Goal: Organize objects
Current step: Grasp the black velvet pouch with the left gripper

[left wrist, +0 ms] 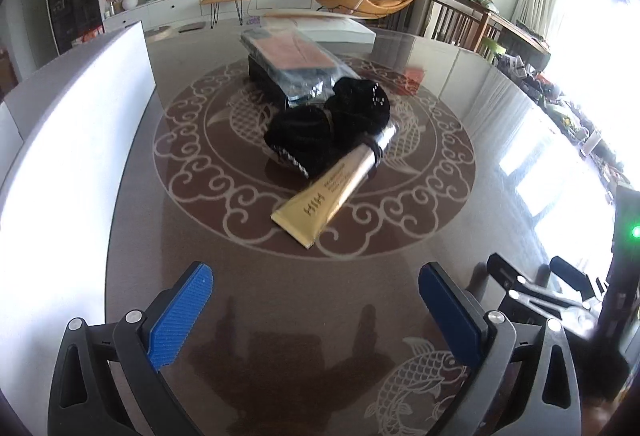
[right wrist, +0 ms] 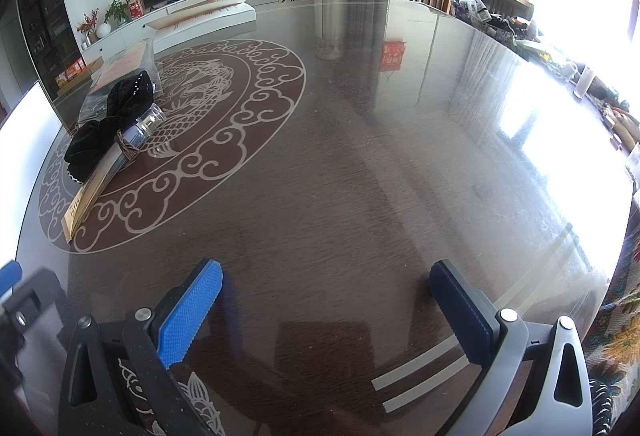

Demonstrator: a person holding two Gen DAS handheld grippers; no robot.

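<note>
Black velvet cloth (left wrist: 344, 124) half-hides the gold tube (left wrist: 336, 188); both grippers' fingers (left wrist: 182, 310) spread, empty.

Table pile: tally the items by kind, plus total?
Gold tube: 1
Black velvet bow: 1
Plastic-wrapped flat packet: 1
Black box under the packet: 1
White flat box behind: 1
Total: 5
Both grippers' jaws are open and hold nothing.
</note>
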